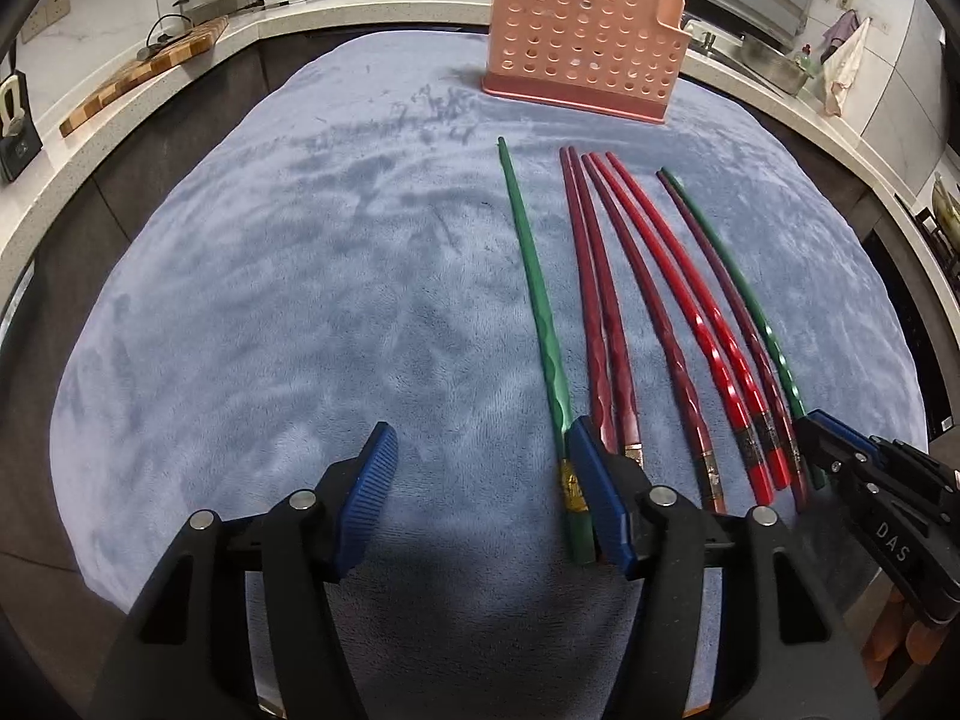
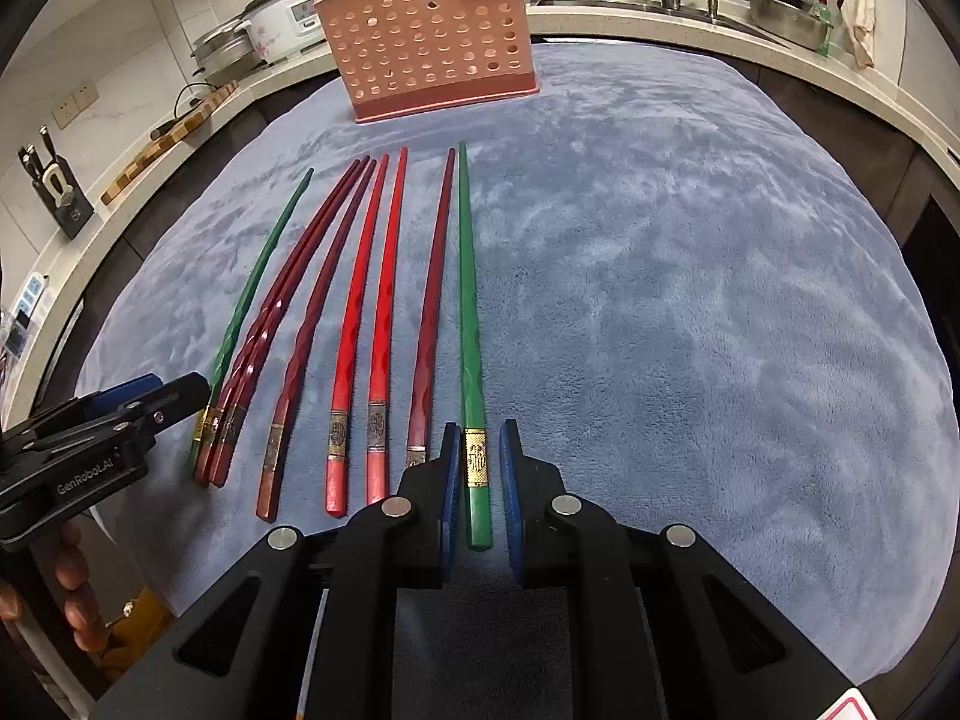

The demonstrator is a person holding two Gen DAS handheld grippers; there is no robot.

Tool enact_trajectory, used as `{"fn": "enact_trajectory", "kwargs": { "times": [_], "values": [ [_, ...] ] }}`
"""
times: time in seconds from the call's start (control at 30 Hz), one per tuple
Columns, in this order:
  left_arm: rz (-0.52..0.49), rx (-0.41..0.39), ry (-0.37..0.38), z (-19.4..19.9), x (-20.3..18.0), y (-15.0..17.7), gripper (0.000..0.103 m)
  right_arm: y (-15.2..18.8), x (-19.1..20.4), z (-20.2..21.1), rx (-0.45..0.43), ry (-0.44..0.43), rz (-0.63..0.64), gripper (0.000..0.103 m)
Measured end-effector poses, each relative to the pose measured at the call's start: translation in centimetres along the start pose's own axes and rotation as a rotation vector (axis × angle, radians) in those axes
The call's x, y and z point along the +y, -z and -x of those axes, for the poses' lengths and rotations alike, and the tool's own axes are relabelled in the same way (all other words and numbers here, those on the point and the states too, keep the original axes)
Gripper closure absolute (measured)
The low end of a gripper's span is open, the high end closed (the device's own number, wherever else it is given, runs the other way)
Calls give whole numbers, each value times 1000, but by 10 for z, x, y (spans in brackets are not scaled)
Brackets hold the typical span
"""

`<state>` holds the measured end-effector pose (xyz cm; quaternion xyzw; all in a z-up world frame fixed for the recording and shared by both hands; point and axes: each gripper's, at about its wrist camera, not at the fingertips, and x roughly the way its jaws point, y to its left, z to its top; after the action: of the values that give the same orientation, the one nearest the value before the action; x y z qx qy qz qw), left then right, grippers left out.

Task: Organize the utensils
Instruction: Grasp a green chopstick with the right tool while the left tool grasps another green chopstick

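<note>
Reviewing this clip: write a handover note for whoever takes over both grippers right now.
Right gripper: open, its jaws straddle the handle of the rightmost green chopstick with a gap on both sides, not clamped.
Left gripper: open, holds nothing, at the handle end of the other green chopstick.
Things: eight chopsticks lie side by side on the blue cloth, tips toward the pink holder standing at the far edge. Between the greens: six red and dark red ones.
Done: nothing visibly placed in the holder yet.
Left: grip, lift, place every chopstick in the holder.

Black tongs (image 2: 477,480) with ribbed blue pads (image 1: 375,468).
</note>
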<state>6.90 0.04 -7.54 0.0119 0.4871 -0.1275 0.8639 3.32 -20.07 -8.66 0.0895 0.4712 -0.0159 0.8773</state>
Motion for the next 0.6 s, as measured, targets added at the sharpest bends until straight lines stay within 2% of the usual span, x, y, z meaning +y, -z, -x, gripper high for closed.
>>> {"fn": "enact_trajectory", "kwargs": {
  "times": [0.4,0.5,0.57,0.6],
  "values": [
    [-41,1,-19,-6,-8,5,47,0,1,-2,3,4,3,91],
    [-42,-7,-19,-4,-8,7,60,0,1,-2,2,2,2,91],
    [-46,-11,-20,-2,-7,9,78,1,1,-1,1,0,-1,91],
    [-44,-12,-18,-1,-6,10,81,1,1,-1,-1,-1,-2,92]
  ]
}}
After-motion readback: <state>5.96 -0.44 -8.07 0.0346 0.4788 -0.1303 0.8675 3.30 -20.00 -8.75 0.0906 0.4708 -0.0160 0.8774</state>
